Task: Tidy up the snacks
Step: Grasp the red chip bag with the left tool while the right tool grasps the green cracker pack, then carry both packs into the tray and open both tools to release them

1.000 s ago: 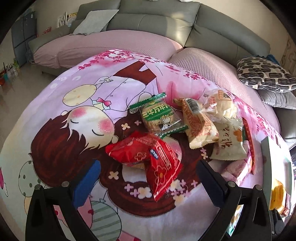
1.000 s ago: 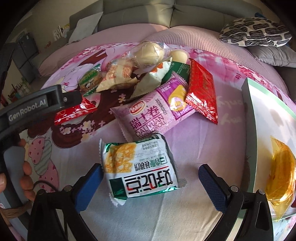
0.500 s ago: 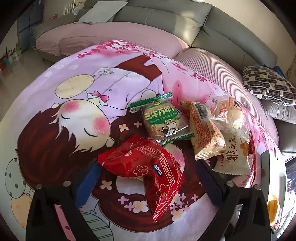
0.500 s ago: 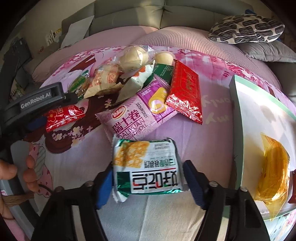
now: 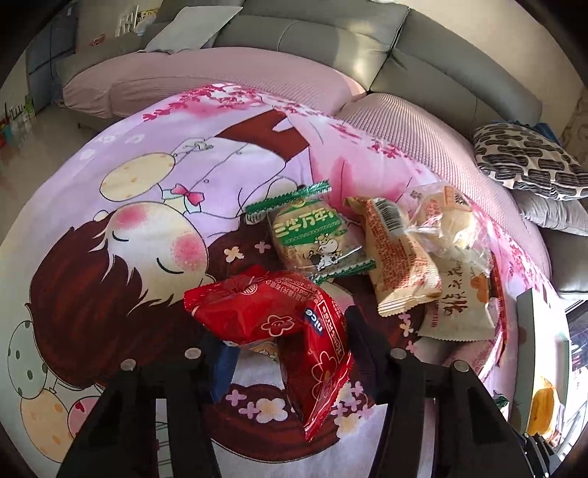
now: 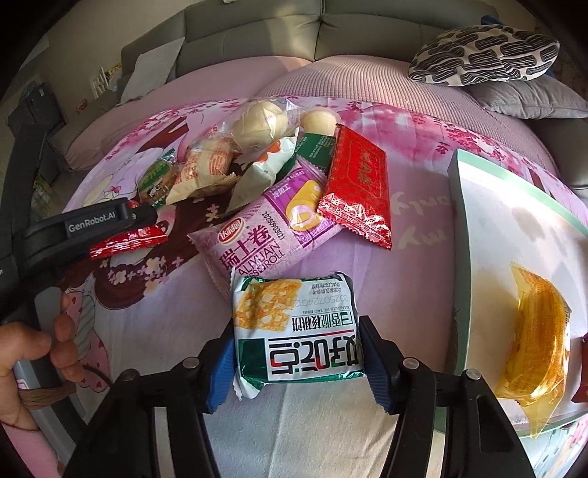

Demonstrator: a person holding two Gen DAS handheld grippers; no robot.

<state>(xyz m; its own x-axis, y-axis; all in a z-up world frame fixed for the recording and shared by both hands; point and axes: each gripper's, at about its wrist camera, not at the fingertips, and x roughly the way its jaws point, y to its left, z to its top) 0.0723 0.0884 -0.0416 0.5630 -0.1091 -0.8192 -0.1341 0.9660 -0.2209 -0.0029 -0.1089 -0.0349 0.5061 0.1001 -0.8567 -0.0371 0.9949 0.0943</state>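
Observation:
My left gripper (image 5: 290,353) is shut on a red snack packet (image 5: 279,323) on the cartoon blanket (image 5: 154,235); the packet also shows in the right wrist view (image 6: 128,241). My right gripper (image 6: 297,353) is shut on a green-and-white cracker packet (image 6: 297,331). Behind lie a purple Swiss roll packet (image 6: 264,235), a flat red packet (image 6: 356,187), a green biscuit packet (image 5: 312,235), a beige packet (image 5: 397,253) and bagged buns (image 6: 261,121). A white tray with a green rim (image 6: 463,206) at right holds a yellow packet (image 6: 536,338).
A grey sofa (image 5: 330,33) curves round the back, with a patterned cushion (image 5: 529,161) and grey cushion at right. The left gripper's body (image 6: 84,228) and the person's hand (image 6: 33,349) fill the left of the right wrist view.
Both grippers moved forward and closed: the left jaws came in on the red packet, the right jaws on the cracker packet.

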